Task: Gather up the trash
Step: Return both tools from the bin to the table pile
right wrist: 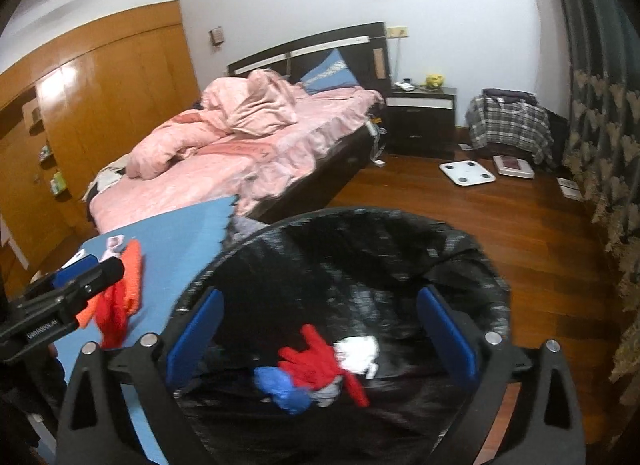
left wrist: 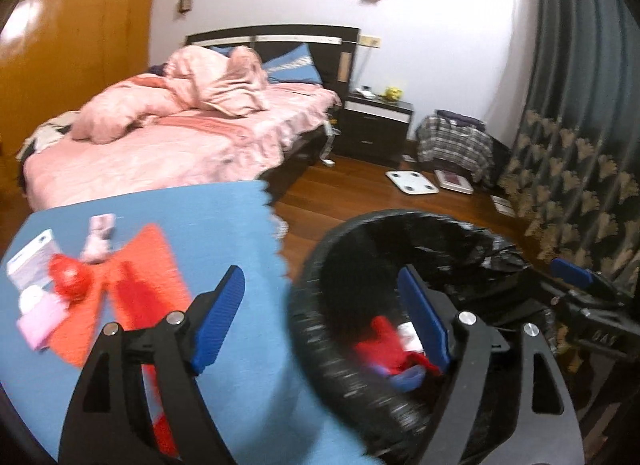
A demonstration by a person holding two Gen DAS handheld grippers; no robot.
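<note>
Both the left hand-held gripper (left wrist: 320, 319) and right hand-held gripper (right wrist: 320, 335) gape empty over the bin (right wrist: 460, 265), holding red, blue and white scraps (right wrist: 316, 365); seemingly several wrappers (left wrist: 68, 279) await on the tabletop (left wrist: 240, 233).

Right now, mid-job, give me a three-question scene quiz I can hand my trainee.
1. True or false: the right tongs are shut on a red scrap.
2. Which item lies inside the black-lined round trash bin? A) white bathroom scale B) crumpled blue wrapper C) white cardboard box
3. Fill in: the orange cloth lies on the ____ table mat.

Key:
1. False. Both the right and left tongs are open and empty.
2. B
3. Blue
</note>
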